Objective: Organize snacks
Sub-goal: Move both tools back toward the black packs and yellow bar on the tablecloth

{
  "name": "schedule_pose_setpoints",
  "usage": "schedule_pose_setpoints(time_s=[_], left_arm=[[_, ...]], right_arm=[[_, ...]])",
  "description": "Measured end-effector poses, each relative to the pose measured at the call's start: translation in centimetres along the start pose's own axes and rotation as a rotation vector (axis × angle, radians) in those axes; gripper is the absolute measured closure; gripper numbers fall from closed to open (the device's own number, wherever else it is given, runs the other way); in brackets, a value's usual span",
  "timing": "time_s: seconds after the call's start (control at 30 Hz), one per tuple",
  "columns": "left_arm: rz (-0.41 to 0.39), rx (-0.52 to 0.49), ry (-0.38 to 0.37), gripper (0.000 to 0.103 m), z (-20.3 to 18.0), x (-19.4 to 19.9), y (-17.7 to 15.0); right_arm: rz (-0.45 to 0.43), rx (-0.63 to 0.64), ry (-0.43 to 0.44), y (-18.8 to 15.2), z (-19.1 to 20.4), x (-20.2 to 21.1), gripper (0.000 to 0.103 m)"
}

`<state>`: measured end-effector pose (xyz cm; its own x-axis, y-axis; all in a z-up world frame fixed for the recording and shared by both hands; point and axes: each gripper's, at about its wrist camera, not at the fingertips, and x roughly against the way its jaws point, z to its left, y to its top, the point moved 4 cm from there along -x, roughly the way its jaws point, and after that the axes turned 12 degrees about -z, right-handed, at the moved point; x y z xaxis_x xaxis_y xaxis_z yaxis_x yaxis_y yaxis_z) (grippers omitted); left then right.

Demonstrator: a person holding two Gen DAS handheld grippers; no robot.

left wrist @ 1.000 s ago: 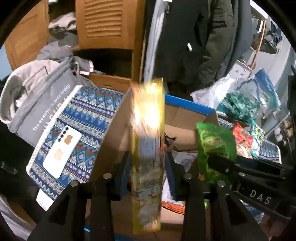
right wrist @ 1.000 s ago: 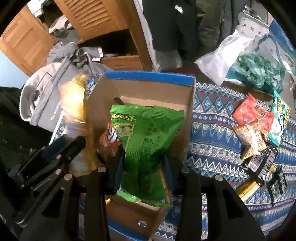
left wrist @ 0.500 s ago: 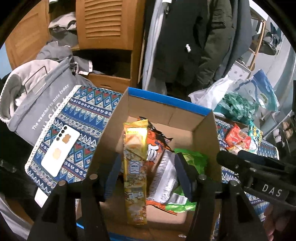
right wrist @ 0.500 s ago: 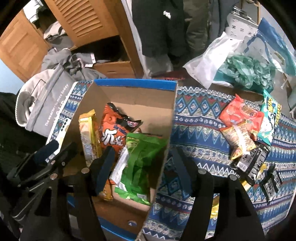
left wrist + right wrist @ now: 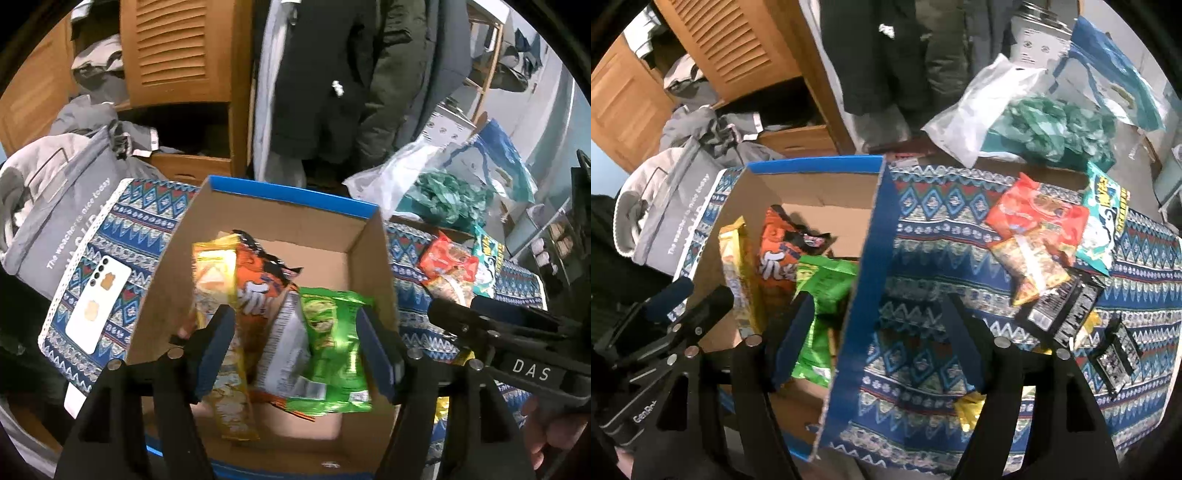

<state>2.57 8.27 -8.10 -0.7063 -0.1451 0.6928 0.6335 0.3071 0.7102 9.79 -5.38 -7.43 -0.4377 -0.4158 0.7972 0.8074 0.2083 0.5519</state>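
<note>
With both sets of jaws just spread wide and gripping nothing, hovering over the cardboard box [image 5: 291, 201]: left tool [image 5: 295, 350] right above the yellow packet [image 5: 221, 332], orange bag [image 5: 258, 291] and green bag [image 5: 332, 339], all standing loose inside the box. Right tool [image 5: 875, 339] straddling the box's right wall, green bag by its left pad. Further out on the patterned tabletop [image 5: 923, 229], well apart from the box: a red packet [image 5: 1038, 214], black sachets [image 5: 1060, 314], teal bag [image 5: 1104, 218]. White phone [image 5: 99, 302] lying left of the box. Way back, hanging coats [image 5: 351, 74].
</note>
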Motion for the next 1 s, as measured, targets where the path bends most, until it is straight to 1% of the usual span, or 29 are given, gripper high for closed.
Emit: schedule_pose_setpoints(time_s=[0.27, 0.37, 0.4, 0.63, 0.83, 1.0], left_arm=[[0.013, -0.05, -0.036, 0.033, -3.2, 0.1, -0.5], [0.014, -0.067, -0.035, 0.028, -4.2, 0.2, -0.8], [0.012, -0.075, -0.039, 0.028, -4.6, 0.2, -0.8], [0.021, -0.14, -0.072, 0.028, -7.8, 0.3, -1.5], [0.033, -0.21, -0.084, 0.028, -10.8, 0.2, -2.2], [0.067, -0.233, -0.121, 0.027, -13.2, -0.3, -3.1]], right_arm=[[-0.009, -0.013, -0.017, -0.8, -2.8, 1.5, 0.029], [-0.012, -0.008, -0.033, -1.2, -4.0, 2.1, 0.027], [-0.012, -0.006, -0.038, -1.4, -4.5, 2.2, 0.027], [0.0, -0.041, -0.078, -2.9, -8.6, 3.0, 0.027], [0.002, -0.082, -0.104, -4.3, -12.2, 4.0, 0.026], [0.007, -0.105, -0.125, -5.1, -15.0, 4.6, 0.026]])
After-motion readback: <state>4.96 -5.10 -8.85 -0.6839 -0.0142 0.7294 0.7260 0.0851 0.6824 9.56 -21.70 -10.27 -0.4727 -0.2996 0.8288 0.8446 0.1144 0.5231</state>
